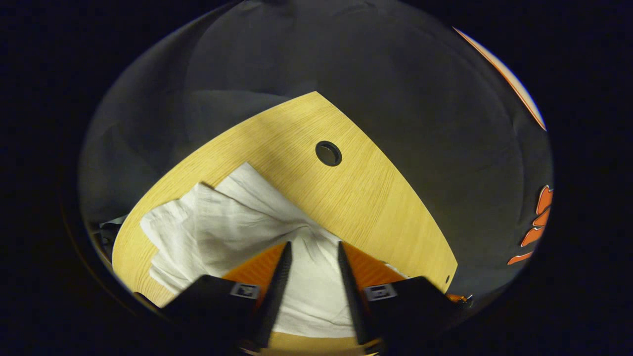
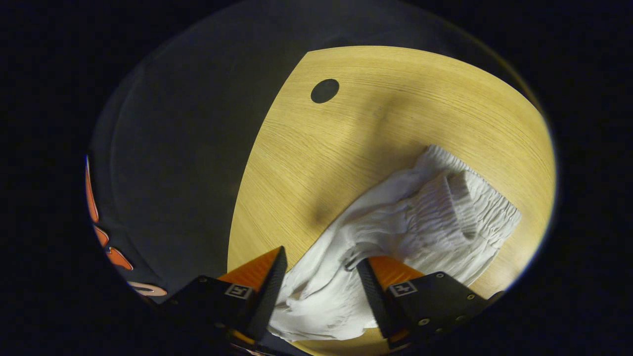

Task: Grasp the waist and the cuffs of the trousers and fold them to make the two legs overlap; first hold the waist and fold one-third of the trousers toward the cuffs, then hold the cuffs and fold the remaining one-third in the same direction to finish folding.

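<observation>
White trousers (image 1: 217, 222) lie crumpled on the wooden table (image 1: 356, 198). In the left gripper view their leg ends spread toward the far left, and folds of cloth converge between the fingers of my left gripper (image 1: 314, 243), which is shut on a bunch of the fabric. In the right gripper view the trousers (image 2: 395, 222) show their gathered elastic waistband (image 2: 477, 198) at the right. My right gripper (image 2: 321, 257) is shut on a thick bunch of the cloth away from the waistband. That cloth rises off the table (image 2: 395, 99) and casts a shadow.
A round cable hole (image 1: 328, 153) (image 2: 325, 91) sits in the tabletop beyond the trousers. The table's curved edge runs close to the cloth, with the dark booth wall behind it. Bare wood lies between the trousers and the hole.
</observation>
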Tool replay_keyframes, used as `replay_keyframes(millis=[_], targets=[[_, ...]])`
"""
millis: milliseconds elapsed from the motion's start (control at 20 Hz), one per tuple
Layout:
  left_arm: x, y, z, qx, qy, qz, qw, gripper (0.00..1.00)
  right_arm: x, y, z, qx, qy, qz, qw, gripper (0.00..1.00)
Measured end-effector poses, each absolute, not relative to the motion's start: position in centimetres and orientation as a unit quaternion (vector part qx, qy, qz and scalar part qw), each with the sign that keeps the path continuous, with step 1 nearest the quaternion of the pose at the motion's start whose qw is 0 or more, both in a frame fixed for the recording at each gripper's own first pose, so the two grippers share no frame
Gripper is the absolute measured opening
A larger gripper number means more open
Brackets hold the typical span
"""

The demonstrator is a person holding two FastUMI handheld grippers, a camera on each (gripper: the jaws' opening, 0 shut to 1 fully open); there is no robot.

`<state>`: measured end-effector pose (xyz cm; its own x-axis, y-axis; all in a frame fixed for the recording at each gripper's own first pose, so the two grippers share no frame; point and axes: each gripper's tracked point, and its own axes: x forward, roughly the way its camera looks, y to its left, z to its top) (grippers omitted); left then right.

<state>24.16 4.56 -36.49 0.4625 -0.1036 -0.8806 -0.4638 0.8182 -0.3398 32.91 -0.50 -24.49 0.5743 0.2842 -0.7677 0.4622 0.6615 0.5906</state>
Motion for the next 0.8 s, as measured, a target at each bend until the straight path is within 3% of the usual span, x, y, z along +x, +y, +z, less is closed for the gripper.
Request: replay_keyframes(millis=[50, 100, 400, 650, 800], targets=[[24.0, 4.3, -36.1, -0.279, 0.506, 0.107, 0.809, 1.0, 32.5, -0.5, -24.2, 0.402, 0.453, -0.054, 0.794, 0.92], [23.2, 4.5, -35.2, -0.275, 0.506, 0.109, 0.811, 1.0, 32.1, -0.5, -23.6, 0.395, 0.448, -0.047, 0.801, 0.98], [19.9, 4.8, -30.4, -0.221, 0.459, 0.091, 0.856, 1.0, 28.7, -2.7, -19.2, 0.347, 0.392, -0.018, 0.852, 1.0], [17.0, 5.9, -23.9, -0.107, 0.371, 0.081, 0.919, 1.0, 24.7, -8.8, -20.1, 0.309, 0.363, -0.062, 0.877, 0.98], [15.0, 5.5, -21.0, -0.064, 0.327, 0.086, 0.939, 1.0, 22.9, -11.3, -22.4, 0.343, 0.358, -0.097, 0.863, 0.98]])
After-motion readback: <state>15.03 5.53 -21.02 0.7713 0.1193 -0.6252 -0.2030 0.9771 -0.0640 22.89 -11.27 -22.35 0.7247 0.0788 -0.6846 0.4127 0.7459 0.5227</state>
